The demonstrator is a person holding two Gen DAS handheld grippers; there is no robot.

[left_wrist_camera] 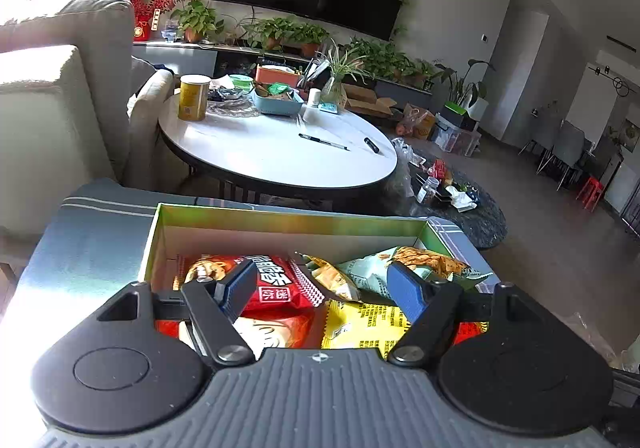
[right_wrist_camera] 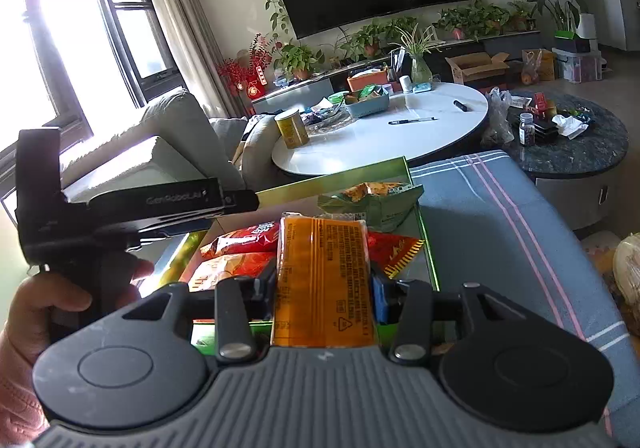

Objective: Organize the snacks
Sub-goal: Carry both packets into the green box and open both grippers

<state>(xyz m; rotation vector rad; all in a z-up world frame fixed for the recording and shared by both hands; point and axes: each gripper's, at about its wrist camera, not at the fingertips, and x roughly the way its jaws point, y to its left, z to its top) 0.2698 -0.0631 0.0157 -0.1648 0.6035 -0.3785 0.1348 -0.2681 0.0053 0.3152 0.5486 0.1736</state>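
- Over the green box (right_wrist_camera: 404,172), your right gripper (right_wrist_camera: 324,288) is clamped on the orange packet (right_wrist_camera: 324,272); ease it down flat onto a free patch before letting go.
- Your left gripper (left_wrist_camera: 320,284) hangs above the box's near end, jaws apart with nothing between them; draw it leftward so it clears the drop.
- Already in the box: a red packet (left_wrist_camera: 280,280) on the left, a yellow packet (left_wrist_camera: 360,322) near the middle, a pale green bag (left_wrist_camera: 372,272) at the far right.
- Mind the box's right wall (right_wrist_camera: 428,244) and that puffy bag; both crowd your landing spot.
- Beyond, the white table (left_wrist_camera: 280,156) is well apart.
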